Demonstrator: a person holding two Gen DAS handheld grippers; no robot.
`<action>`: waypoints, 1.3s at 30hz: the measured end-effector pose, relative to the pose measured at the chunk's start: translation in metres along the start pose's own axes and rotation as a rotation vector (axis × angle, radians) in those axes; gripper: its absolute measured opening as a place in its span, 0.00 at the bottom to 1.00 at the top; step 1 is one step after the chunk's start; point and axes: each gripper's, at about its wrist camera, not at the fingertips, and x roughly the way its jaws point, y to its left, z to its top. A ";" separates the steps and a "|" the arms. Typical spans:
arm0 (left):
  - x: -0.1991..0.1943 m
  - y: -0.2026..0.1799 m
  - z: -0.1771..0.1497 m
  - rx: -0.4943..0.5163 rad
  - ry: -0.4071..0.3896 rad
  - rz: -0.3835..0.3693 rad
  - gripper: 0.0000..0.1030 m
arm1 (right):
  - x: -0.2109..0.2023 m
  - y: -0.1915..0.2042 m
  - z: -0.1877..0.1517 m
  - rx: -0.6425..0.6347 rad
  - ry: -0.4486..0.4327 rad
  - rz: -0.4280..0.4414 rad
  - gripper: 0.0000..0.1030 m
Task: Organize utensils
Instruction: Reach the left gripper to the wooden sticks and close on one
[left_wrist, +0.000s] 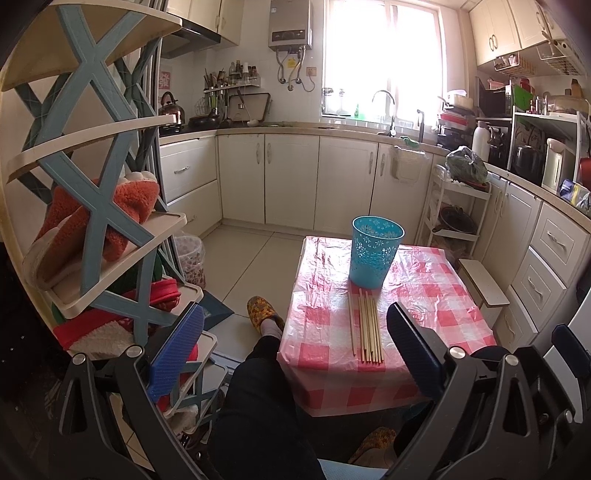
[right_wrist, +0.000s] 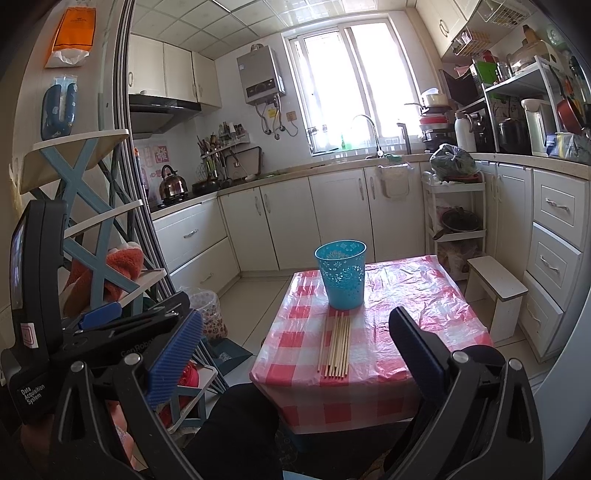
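Fingers of the left gripper (left_wrist: 295, 354) stand wide apart with nothing between them, the blue ribbed pad (left_wrist: 177, 354) facing the dark one across the gap. Fingers of the right gripper (right_wrist: 295, 354) are spread just as wide and equally empty. Ahead of both, between the fingertips, a bundle of wooden chopsticks (left_wrist: 365, 326) lies flat on the red-and-white checked tablecloth (left_wrist: 436, 295), one stick slightly apart on the left. Just beyond their far ends stands an upright turquoise perforated basket (left_wrist: 375, 254); its inside cannot be seen. Below the fingers, a dark trouser leg (left_wrist: 258, 406) hides the table's near left corner. Left of the left gripper, a blue-and-cream rack (left_wrist: 103, 206) holds an orange slipper, partly cut off.
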 end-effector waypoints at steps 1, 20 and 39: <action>0.003 -0.001 0.000 0.003 0.006 0.000 0.92 | 0.004 -0.001 -0.003 0.000 0.005 0.002 0.94; 0.184 -0.015 -0.008 0.026 0.309 -0.024 0.92 | 0.187 -0.089 -0.023 0.012 0.385 -0.176 0.94; 0.333 -0.043 -0.023 -0.006 0.480 -0.023 0.92 | 0.355 -0.131 -0.080 0.006 0.652 -0.137 0.30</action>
